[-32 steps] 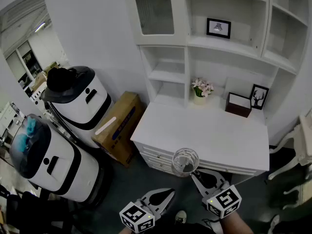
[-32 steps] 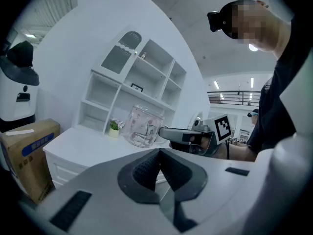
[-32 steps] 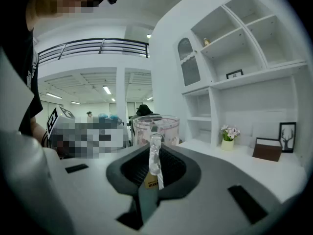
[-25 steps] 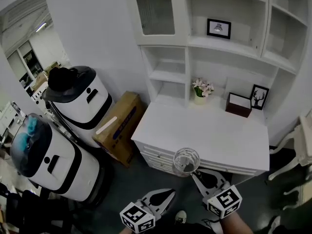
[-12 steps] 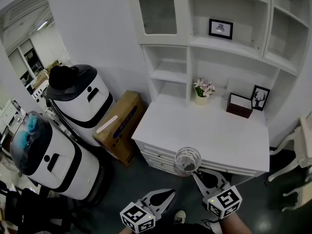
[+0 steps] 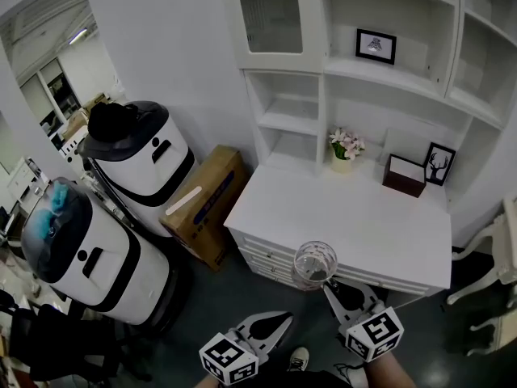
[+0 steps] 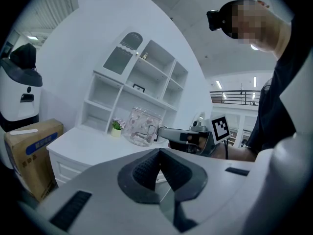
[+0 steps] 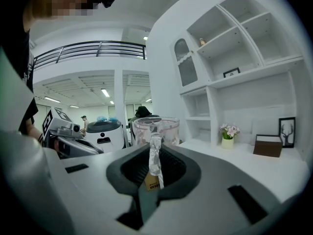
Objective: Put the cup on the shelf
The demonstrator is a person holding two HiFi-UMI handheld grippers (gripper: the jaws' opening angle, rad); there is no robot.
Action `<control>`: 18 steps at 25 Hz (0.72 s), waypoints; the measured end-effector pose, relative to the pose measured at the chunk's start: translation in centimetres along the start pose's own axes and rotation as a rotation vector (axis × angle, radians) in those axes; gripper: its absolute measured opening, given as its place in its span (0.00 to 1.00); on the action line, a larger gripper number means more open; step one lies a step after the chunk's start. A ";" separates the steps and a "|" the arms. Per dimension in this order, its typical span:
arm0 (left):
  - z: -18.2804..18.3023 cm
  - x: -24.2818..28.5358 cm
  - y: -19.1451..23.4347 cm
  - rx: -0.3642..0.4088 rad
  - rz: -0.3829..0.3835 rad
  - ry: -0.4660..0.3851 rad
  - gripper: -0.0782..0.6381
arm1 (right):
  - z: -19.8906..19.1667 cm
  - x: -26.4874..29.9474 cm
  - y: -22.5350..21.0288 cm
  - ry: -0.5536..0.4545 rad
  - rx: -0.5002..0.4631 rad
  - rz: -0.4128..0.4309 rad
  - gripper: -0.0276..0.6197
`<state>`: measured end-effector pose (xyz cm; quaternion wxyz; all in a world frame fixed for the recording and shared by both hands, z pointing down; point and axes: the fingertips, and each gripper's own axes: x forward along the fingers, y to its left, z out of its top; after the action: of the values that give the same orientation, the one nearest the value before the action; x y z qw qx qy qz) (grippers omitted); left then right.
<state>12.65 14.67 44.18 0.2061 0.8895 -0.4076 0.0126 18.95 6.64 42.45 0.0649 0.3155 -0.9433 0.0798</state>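
We held the glass cup (image 6: 314, 264) by its clear handle in the right gripper (image 6: 329, 285), whose jaws were pinched tight on it. It sat low in the centre of the head view, raised in the air and overlapping the front edge of the white desk (image 6: 355, 217). Our left gripper (image 6: 277, 322) sat at the bottom of the frame, just left of the right one, its jaws pressed together on nothing. The white shelf unit (image 6: 349, 65) filled the upper right, with a small flower pot (image 6: 343, 149) at the desk's back.
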 end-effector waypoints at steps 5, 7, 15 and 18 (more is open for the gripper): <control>0.2 -0.8 0.3 0.005 0.020 0.007 0.12 | 0.2 0.7 0.3 -0.002 -0.006 0.010 0.09; 0.3 -1.0 0.7 0.006 0.023 0.009 0.12 | 0.2 1.1 0.4 -0.002 -0.015 0.010 0.09; 1.0 -1.1 1.9 0.007 -0.007 0.002 0.12 | 0.7 2.2 0.8 0.008 -0.036 -0.010 0.09; 1.3 -1.3 2.7 0.002 -0.012 0.001 0.12 | 1.0 2.9 0.8 0.007 -0.033 -0.023 0.09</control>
<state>9.61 13.56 43.70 0.2054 0.8922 -0.4021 0.0122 16.15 5.39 41.89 0.0741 0.3252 -0.9405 0.0647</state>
